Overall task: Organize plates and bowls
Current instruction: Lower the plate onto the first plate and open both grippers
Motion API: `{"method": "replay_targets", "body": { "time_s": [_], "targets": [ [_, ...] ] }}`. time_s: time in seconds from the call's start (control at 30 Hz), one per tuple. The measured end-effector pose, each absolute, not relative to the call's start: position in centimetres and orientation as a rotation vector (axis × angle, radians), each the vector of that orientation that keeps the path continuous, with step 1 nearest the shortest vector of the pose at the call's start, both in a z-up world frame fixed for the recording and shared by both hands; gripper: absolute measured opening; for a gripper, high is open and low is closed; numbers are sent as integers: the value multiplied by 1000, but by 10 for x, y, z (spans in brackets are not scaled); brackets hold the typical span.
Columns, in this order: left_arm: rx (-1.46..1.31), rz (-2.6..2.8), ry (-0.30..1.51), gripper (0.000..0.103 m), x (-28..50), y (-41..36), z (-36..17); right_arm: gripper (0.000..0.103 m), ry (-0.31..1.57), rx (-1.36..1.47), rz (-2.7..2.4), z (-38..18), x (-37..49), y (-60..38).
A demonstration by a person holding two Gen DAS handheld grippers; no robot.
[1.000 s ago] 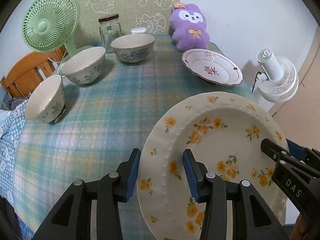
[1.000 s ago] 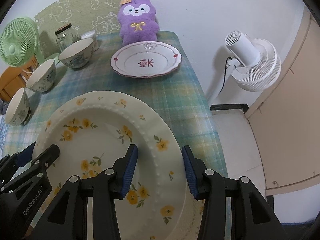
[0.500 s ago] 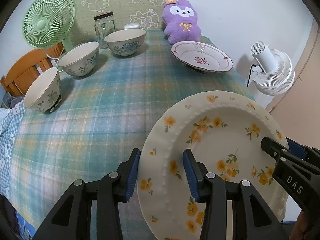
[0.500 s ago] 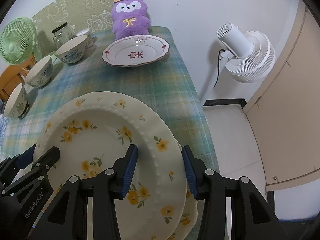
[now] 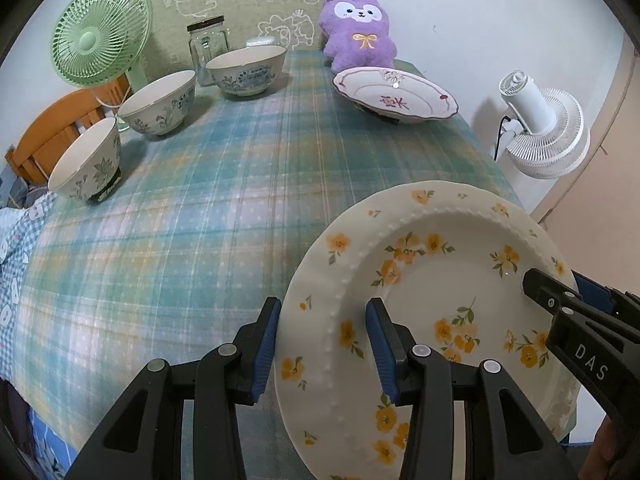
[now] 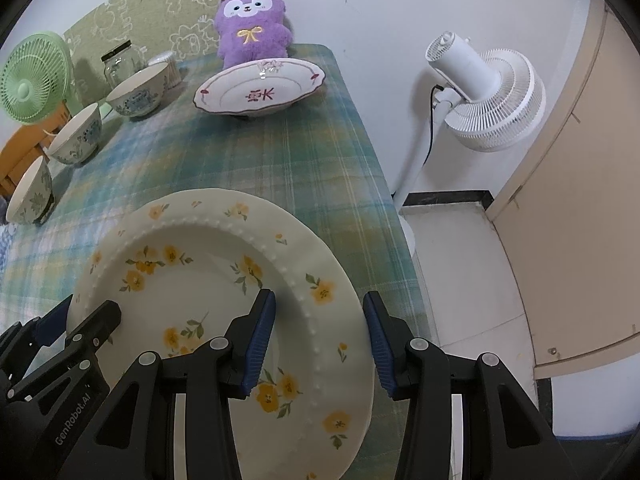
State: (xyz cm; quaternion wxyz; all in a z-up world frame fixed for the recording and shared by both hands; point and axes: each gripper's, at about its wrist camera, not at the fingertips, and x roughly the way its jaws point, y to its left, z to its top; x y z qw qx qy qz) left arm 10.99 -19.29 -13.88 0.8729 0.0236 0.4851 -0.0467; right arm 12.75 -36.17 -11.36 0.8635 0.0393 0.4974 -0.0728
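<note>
A cream plate with yellow flowers hangs tilted over the near right part of the checked tablecloth. My left gripper is shut on its left rim. On the opposite rim my right gripper is also shut. Far back lies a pink-rimmed plate. Three patterned bowls run along the left side: far, middle and near.
At the back stand a green fan, a glass jar and a purple plush toy. A wooden chair is at the left. Past the table's right edge a white fan stands on the floor.
Both grippers have drawn back toward the near end of the table with the flowered plate, sinking slightly. The bowls and the pink-rimmed plate now look farther away. Neither grip has changed.
</note>
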Motion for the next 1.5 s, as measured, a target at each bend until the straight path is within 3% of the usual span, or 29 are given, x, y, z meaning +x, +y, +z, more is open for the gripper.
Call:
{"method": "replay_targets", "body": {
  "time_s": [1.1, 1.4, 1.5],
  "targets": [
    [83, -21, 966, 48, 112, -206, -144, 51, 1044, 60, -180, -125, 136, -362],
    [66, -67, 974, 71, 110, -212, -141, 61, 1054, 75, -137, -123, 138, -361],
    [60, -64, 969, 73, 108, -212, -136, 62, 1050, 74, -126, -118, 139, -362]
  ]
}}
